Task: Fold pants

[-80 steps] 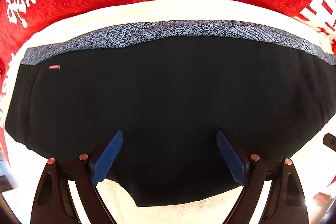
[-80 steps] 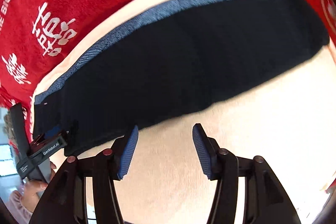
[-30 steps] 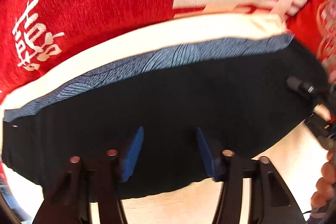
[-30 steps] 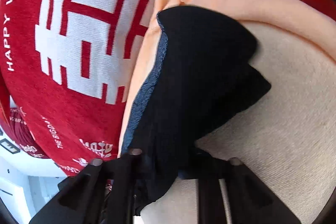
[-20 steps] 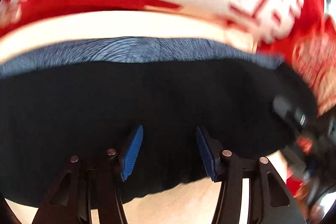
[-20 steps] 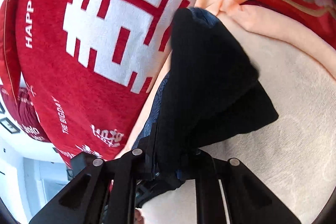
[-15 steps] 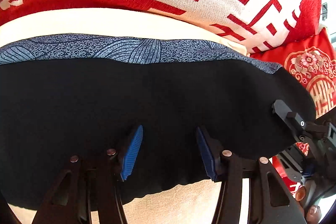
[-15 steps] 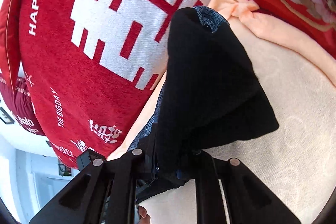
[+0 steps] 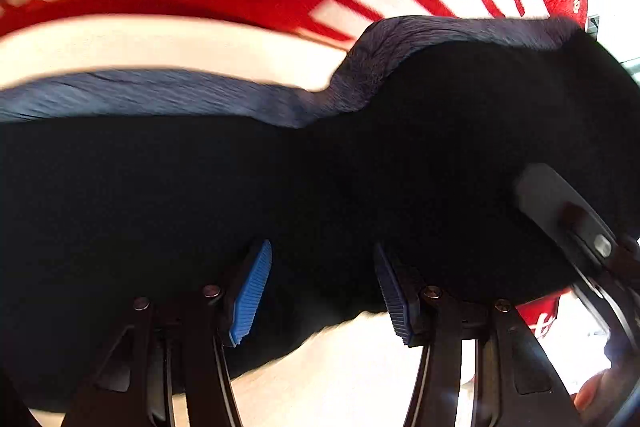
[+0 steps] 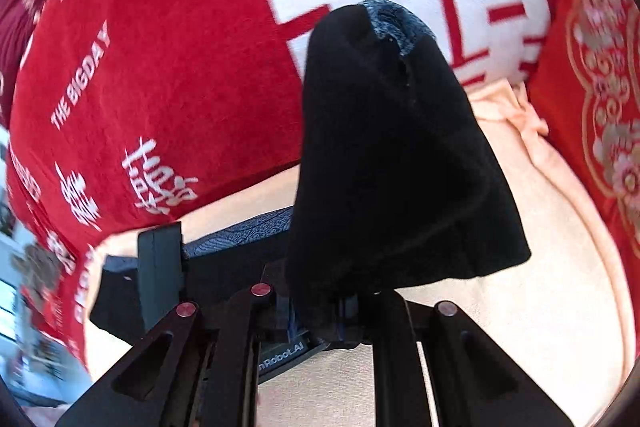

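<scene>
The black pants (image 9: pixel 160 195) with a blue-grey patterned waistband (image 9: pixel 140 95) lie on a cream blanket (image 9: pixel 120 43). My left gripper (image 9: pixel 320 283) is open, its blue pads (image 9: pixel 252 283) hovering over the near edge of the pants. My right gripper (image 10: pixel 316 311) is shut on the right end of the pants (image 10: pixel 392 155) and holds it lifted, draped up in front of the camera. That raised end shows at the right of the left wrist view (image 9: pixel 480 131), with the right gripper's body (image 9: pixel 560 219) beside it.
Red cushions with white lettering (image 10: pixel 160 47) stand behind the blanket. A red and gold embroidered cushion (image 10: pixel 600 87) is at the right. Cream blanket (image 10: pixel 540 307) lies under and in front of the pants.
My right gripper has closed on the right end of the pants and lifted it up and leftward, over the rest of the pants. My left gripper stays open over the near edge.
</scene>
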`<action>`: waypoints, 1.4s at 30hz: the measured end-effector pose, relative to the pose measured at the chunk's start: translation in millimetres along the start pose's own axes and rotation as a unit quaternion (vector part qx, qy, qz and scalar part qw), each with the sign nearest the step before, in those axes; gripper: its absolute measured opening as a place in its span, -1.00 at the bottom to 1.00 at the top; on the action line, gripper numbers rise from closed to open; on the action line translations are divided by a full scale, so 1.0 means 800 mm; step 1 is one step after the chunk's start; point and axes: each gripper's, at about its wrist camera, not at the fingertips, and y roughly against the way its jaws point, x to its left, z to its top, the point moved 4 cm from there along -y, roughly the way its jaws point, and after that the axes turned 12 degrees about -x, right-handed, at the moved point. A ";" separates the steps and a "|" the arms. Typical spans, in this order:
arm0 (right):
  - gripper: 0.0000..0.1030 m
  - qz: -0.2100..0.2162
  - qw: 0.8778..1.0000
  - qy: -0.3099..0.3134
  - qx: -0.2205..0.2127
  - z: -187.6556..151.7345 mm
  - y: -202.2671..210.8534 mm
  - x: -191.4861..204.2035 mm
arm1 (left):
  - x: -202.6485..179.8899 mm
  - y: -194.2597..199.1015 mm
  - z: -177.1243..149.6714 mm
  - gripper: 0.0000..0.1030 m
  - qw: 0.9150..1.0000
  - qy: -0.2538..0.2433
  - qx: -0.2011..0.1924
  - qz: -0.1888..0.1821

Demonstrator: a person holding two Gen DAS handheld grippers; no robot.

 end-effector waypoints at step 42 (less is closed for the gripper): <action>0.09 0.132 0.917 -0.348 0.146 -0.160 -0.082 0.068 | 0.153 0.124 0.051 0.13 0.999 -0.023 0.036 0.028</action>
